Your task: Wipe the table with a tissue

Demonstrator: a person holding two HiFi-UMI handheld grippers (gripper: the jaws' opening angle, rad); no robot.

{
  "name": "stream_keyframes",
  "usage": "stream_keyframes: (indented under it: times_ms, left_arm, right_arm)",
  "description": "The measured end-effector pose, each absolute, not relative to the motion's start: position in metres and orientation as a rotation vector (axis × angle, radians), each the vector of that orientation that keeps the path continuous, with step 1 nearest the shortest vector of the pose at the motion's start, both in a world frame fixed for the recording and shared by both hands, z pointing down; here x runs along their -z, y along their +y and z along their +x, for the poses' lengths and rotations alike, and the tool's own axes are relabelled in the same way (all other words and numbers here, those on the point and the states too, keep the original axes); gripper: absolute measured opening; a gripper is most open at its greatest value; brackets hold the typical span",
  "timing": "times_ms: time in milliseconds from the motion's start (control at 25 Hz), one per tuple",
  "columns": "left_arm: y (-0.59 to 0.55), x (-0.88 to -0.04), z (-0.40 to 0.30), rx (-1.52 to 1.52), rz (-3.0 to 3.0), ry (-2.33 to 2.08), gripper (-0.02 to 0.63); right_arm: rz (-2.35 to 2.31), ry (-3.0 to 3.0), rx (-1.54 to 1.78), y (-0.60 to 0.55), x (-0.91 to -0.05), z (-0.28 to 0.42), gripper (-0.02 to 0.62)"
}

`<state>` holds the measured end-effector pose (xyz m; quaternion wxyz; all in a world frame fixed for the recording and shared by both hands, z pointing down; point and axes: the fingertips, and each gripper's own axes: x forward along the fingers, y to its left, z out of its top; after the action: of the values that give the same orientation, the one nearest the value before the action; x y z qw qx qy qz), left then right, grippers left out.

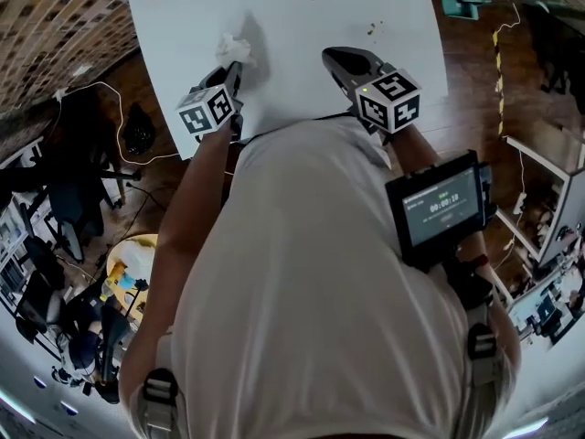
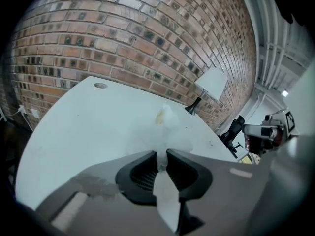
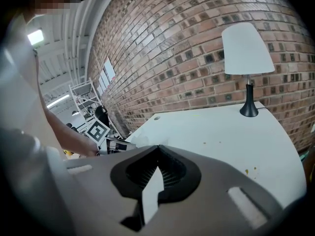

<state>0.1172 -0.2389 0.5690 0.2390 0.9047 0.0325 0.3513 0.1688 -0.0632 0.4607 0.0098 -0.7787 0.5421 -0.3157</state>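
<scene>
While left gripper (image 2: pixel 161 155) pinches tissue (image 2: pixel 166 131), right gripper (image 3: pixel 157 149) closed, empty

Left gripper (image 1: pixel 234 66) pinches a tissue (image 1: pixel 234 46); right gripper (image 1: pixel 335 58) sits closed, empty.

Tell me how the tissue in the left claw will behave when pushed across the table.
The tissue is probably soft and floppy: it bunches in crumpled folds beyond the left claw. Probably very light: one thin pinch holds it. Pushed over the table, it may fold rather than scrape.
</scene>
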Motion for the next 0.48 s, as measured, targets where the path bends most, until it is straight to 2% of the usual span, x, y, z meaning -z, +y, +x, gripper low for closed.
stream_keyframes:
  times_ms: [480]
  left_arm:
    - [-0.220, -0.573, 0.115, -0.930, 2.481, 0.148, 0.054]
  right_arm:
    - [-2.489, 1.602, 1.017, -0.045, -0.472, 0.165, 0.008]
